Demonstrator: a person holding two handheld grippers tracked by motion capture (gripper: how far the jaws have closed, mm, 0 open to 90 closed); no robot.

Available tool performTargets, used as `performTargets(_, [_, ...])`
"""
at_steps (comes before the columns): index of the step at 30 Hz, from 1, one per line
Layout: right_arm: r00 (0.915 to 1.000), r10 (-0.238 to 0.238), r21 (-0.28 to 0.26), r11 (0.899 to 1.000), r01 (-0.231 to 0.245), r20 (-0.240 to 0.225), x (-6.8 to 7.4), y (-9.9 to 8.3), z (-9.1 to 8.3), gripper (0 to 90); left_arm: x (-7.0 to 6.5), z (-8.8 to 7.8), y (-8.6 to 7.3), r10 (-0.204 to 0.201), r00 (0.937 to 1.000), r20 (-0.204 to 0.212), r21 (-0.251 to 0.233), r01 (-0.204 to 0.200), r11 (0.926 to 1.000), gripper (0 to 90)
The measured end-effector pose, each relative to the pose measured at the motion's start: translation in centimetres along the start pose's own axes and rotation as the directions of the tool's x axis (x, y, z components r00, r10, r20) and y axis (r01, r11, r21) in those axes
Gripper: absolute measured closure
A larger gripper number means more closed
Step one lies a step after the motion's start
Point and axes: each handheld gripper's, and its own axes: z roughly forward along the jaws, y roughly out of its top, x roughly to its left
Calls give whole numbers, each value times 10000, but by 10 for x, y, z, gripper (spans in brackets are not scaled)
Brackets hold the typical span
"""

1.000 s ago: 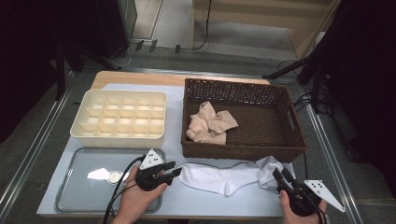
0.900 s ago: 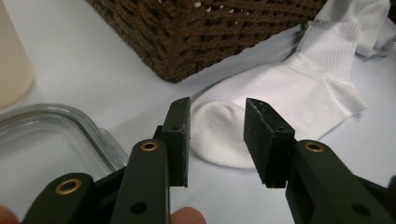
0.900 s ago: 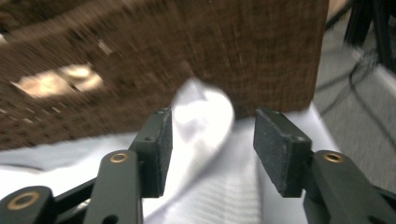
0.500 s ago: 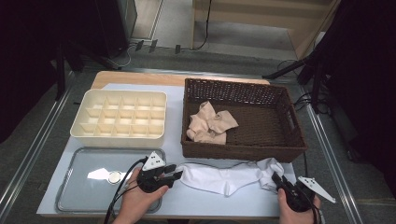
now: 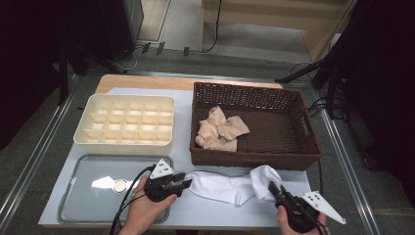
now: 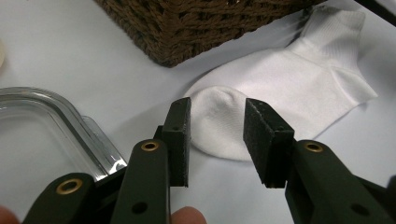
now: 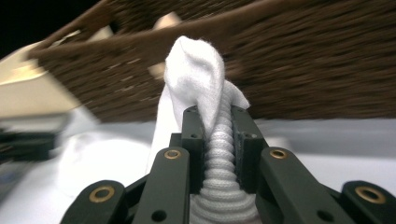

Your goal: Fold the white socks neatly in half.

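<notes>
1. Pale tabletop [image 5: 293, 183] carried a white sock [image 5: 230, 187], stretched flat just in front of the wicker basket [image 5: 254, 159].
2. Right gripper [image 5: 272, 187] had just been closing and pinched the sock's bunched cuff, lifting it.
3. Left gripper [image 5: 183, 181] stood parted, its pads either side of the toe without pressing.
4. Beige cloth [image 5: 220, 129] lay inside the basket; a clear tray [image 5: 73, 205] and divided box [image 5: 125, 122] sat left.

White sock [image 5: 230, 188] lies flat along my front table edge, just before the brown basket. Its ribbed cuff end is bunched and lifted at my right; the rounded toe points left.
</notes>
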Motion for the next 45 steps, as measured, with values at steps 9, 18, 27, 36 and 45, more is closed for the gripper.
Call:
performTargets(9, [9886,-478,806,9950,598,-1426,26,-18,25,647,2,2,0,-135,9999,-58,116,136,9998,656])
performTargets(18, [9997,-2,-304,9995,9,259,-23,-5,9,575,2,4,1,-347,9992,-175,105,349,9993,625])
performTargets(27, [9966,-124,1360,9907,11,817,-43,-21,47,671,-8,14,3,-140,9979,-640,531,174,9984,738])
performTargets(36, [9908,-300,1363,9906,118,1320,-60,-17,38,854,-11,13,3,-48,9960,-887,428,87,9990,900])
performTargets(45, [9955,96,303,9995,-125,945,-43,-11,12,624,-20,1,0,45,9934,-1142,-578,-112,9983,676])
